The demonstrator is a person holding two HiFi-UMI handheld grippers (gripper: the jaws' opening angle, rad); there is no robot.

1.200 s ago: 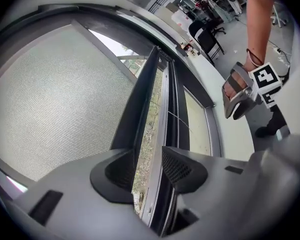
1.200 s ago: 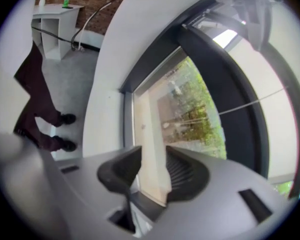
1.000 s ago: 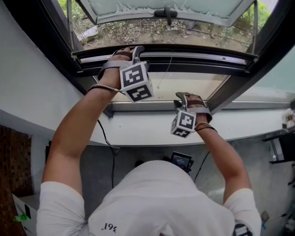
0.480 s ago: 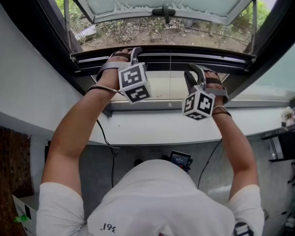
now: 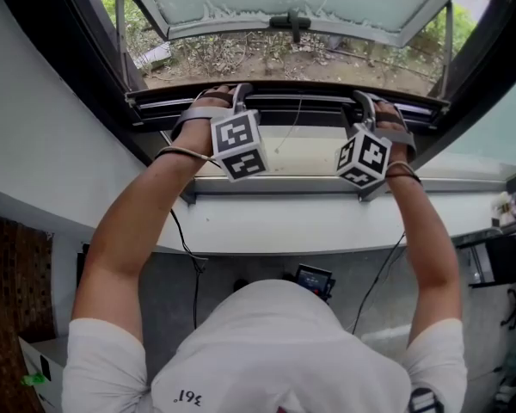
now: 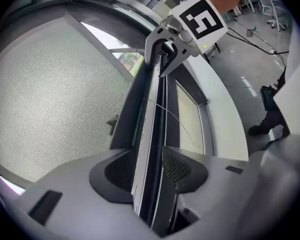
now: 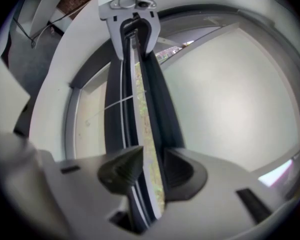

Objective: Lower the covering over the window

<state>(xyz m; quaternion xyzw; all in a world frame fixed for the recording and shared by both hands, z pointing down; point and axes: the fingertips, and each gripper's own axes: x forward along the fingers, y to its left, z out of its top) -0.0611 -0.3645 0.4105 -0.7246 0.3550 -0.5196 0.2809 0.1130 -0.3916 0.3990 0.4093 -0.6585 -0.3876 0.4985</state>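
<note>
Right hand-held gripper (image 7: 149,166) astride a dark rail (image 7: 120,109)
Its jaws stand on either side of the rail and have just been closing; whether the pads press on it yet is hard to tell. At the rail's far end the left hand-held gripper (image 7: 135,54) straddles it, with a frosted pane (image 7: 225,99) alongside.

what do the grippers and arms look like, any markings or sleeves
The left gripper and right gripper are grey plastic with dark textured pads. Each carries a white cube with black square markers and is strapped on with grey bands. The person wears a white short-sleeved t-shirt.
</note>
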